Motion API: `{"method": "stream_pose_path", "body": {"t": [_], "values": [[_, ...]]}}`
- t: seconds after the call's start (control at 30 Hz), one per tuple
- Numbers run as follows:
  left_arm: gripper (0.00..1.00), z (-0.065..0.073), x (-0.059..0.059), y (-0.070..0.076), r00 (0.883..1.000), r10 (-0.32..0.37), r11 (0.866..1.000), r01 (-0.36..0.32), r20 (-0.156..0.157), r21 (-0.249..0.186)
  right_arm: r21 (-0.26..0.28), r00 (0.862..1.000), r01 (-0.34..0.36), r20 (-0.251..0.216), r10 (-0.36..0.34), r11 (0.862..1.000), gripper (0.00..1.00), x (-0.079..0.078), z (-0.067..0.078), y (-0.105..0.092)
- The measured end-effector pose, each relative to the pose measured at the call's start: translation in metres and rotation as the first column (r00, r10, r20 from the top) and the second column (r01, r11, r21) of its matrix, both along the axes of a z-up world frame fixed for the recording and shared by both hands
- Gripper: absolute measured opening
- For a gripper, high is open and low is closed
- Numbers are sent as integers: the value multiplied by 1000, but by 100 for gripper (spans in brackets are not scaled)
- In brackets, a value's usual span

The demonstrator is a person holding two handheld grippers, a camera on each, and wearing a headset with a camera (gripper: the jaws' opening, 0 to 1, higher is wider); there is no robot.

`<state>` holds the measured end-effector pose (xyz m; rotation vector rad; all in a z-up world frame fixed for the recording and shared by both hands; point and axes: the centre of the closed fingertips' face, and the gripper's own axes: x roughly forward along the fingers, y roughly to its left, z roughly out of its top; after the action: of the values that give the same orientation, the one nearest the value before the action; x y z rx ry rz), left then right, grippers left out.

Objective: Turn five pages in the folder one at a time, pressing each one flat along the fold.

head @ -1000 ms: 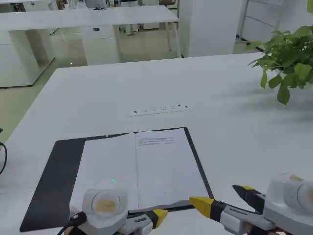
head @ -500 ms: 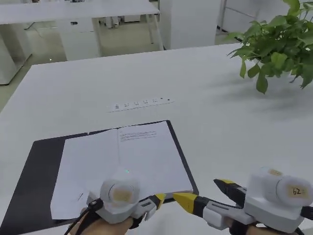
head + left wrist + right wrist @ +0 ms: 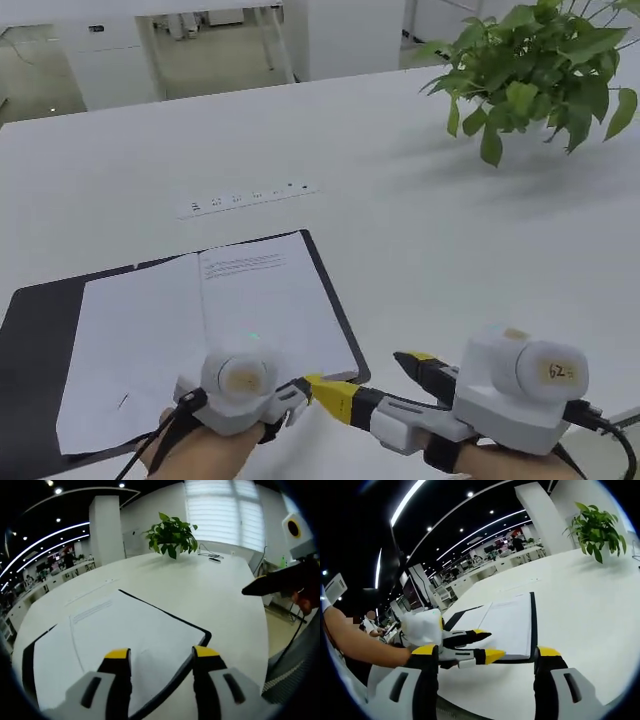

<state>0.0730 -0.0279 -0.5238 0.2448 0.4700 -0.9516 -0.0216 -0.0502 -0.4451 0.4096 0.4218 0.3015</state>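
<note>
The black folder point(image 3: 20, 330) lies open on the white table, its white right page point(image 3: 265, 300) flat beside the fold. My left gripper point(image 3: 290, 395) stands open at the folder's near right corner, low over the right page point(image 3: 130, 630), with nothing between its fingers. Its yellow fingertips point(image 3: 117, 654) straddle the page's near edge in the left gripper view point(image 3: 161, 653). My right gripper point(image 3: 365, 372) is open too, just right of the folder and off the paper. In the right gripper view point(image 3: 486, 651) the left gripper point(image 3: 460, 645) sits ahead, in front of the folder point(image 3: 512, 620).
A leafy potted plant point(image 3: 530, 60) stands at the table's far right. A flush socket strip point(image 3: 245, 198) lies beyond the folder. The table's near edge runs just behind my hands. Other desks and a white pillar stand past the table.
The view has swung right and down. Both grippers have drawn closer together near the folder's near right corner. The pages lie as before.
</note>
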Motion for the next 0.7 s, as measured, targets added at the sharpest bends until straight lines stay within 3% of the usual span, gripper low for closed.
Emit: {"method": "stream_pose_path", "body": {"t": [0.17,0.23,0.3,0.33,0.7], "values": [[46,-9,10,1,998,63,998,-63,-27,3,13,1000,12,-3,-12,1000,77,1,0,-2],[44,-16,11,4,996,81,996,-80,-45,25,23,1000,19,1,-19,1000,76,2,1,-3],[42,-28,9,11,993,103,992,-98,-64,79,31,1000,27,-4,-27,999,76,2,1,-4],[40,-23,12,9,995,98,993,-96,-26,64,31,1000,27,-4,-27,999,76,2,1,-5],[32,-24,15,12,993,110,992,-108,-33,58,41,999,35,-22,-34,999,74,0,-5,-6]]}}
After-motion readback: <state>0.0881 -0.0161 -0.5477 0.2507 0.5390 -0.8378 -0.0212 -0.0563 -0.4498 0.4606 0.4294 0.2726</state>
